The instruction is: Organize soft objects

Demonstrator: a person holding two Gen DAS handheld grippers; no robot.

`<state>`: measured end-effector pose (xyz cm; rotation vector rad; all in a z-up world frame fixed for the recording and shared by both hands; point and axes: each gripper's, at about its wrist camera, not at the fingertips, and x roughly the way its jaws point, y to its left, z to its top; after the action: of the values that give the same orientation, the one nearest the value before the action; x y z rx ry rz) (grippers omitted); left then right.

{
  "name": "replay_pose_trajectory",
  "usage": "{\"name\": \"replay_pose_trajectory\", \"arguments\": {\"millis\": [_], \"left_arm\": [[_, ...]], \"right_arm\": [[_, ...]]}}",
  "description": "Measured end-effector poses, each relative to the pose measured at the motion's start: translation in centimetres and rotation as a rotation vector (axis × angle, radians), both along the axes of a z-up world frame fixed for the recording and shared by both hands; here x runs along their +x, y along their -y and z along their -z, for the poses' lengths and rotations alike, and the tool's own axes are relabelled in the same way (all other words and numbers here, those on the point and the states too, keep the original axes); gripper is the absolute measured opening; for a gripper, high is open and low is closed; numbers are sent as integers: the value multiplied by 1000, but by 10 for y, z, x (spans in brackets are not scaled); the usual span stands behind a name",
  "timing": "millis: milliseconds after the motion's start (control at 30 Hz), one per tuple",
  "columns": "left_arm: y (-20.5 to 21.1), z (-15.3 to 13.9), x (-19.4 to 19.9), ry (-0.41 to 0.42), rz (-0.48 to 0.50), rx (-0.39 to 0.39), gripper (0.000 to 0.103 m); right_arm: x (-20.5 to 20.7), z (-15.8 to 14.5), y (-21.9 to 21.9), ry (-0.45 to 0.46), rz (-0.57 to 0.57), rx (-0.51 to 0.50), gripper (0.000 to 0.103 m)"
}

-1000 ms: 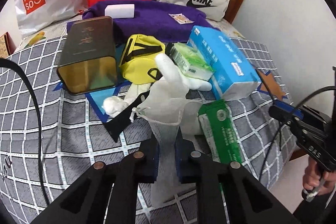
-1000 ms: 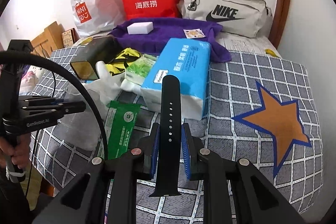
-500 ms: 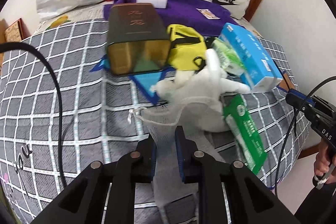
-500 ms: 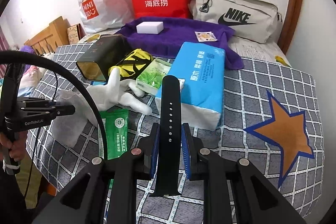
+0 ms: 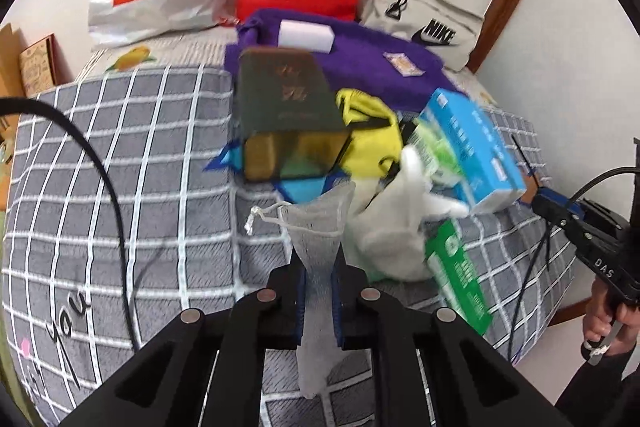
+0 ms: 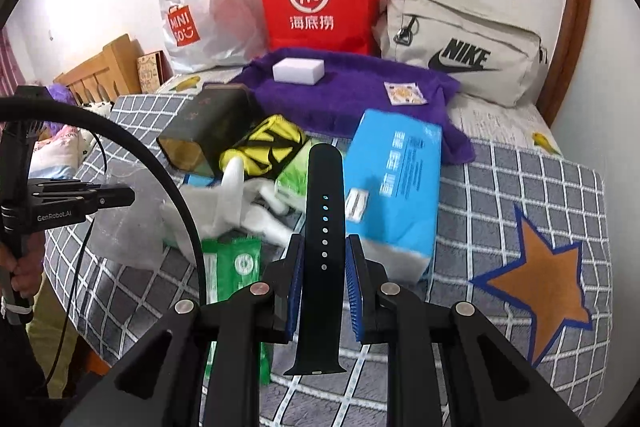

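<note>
Left gripper (image 5: 319, 291) clamping white mesh drawstring pouch (image 5: 320, 227), holding it clear of clutter; right gripper (image 6: 322, 291) gripping black perforated rubber watch strap (image 6: 323, 227), likely for insertion.

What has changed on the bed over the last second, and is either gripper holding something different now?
The left gripper has pulled the white mesh pouch up off the pile and leftward, away from the white glove, which was dragged along and now lies more crumpled; its jaws have just closed further on the pouch. The right gripper still clamps the black watch strap. The tin, tissue packs and bags are unmoved.
</note>
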<state>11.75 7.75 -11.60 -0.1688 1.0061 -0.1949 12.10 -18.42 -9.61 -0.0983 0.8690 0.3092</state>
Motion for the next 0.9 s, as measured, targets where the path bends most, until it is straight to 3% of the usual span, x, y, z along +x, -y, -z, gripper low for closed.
{"name": "replay_pose_trajectory", "arguments": {"millis": [533, 900], "left_arm": [[8, -60, 60, 120, 22, 18, 10], [10, -79, 116, 146, 34, -9, 10]], "right_arm": [[65, -27, 11, 42, 40, 35, 20], [117, -42, 19, 67, 57, 59, 20]]}}
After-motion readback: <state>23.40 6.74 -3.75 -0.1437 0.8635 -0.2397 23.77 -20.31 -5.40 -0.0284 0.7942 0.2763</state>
